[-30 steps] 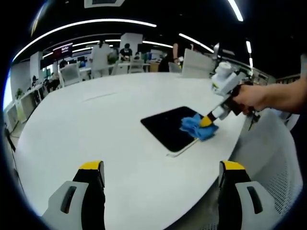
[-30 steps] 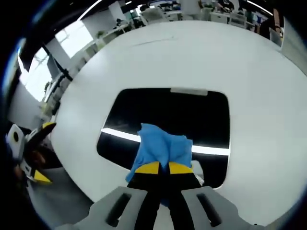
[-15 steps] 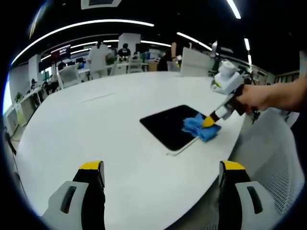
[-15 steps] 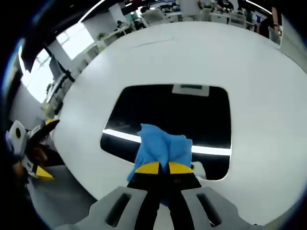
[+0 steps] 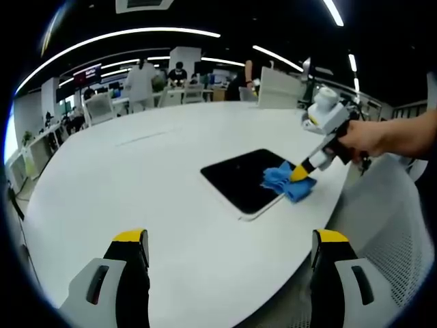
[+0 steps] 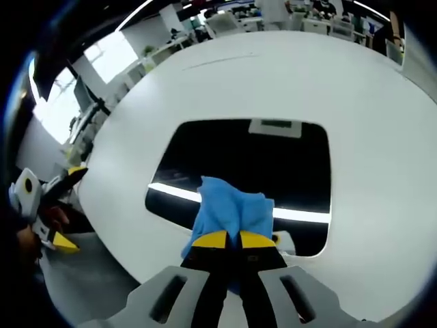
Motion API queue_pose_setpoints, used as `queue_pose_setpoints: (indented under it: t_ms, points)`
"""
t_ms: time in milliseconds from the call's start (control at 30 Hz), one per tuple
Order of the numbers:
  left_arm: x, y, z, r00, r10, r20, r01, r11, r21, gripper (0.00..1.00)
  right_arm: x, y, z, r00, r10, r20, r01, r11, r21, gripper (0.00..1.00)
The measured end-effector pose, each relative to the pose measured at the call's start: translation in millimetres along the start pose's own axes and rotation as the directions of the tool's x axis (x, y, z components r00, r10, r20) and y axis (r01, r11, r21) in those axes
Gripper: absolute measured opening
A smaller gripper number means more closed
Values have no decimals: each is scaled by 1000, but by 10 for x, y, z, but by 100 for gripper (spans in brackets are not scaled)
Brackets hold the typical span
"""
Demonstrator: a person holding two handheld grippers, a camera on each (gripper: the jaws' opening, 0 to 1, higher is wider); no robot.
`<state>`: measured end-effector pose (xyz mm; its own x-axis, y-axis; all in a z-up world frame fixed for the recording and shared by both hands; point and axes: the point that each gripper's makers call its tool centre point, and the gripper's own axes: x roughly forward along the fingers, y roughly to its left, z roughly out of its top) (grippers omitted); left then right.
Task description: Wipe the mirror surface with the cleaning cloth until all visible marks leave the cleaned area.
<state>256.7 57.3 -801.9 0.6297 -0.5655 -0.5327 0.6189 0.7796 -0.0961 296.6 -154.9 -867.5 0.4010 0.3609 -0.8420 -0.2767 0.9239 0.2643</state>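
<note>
The right gripper (image 6: 227, 239) has its two yellow-tipped jaws pressed together on the one blue cleaning cloth (image 6: 231, 212), which bunches up just ahead of the tips and lies on the near part of the single dark mirror (image 6: 246, 164). The mirror is a rounded rectangle lying flat on the white round table (image 6: 355, 102); it stretches away from the jaws, and a bright strip of reflected light crosses it on either side of the cloth. In the left gripper view the same right gripper (image 5: 300, 173) comes in from the right, held by a hand (image 5: 360, 140), with its tip down on the cloth (image 5: 287, 182) at the mirror's (image 5: 239, 178) edge nearest that hand. The left gripper (image 5: 229, 239) hangs over the table's (image 5: 136, 171) near side, well short of the mirror, its two jaws standing wide apart with nothing between them. Far ahead of it are office desks, chairs and several people.
</note>
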Motion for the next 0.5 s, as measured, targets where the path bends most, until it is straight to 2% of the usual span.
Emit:
queue_pose_setpoints:
  t_ms: [300, 500]
  points:
    - [-1, 14, -10, 1000, 6, -4, -6, 1000, -4, 99, -3, -7, -8, 1000, 2, 0, -2, 1000, -31, 0]
    - [-4, 19, -1, 1000, 7, 0, -7, 1000, -7, 99, -28, -101, -4, 1000, -7, 0, 7, 1000, -21, 0]
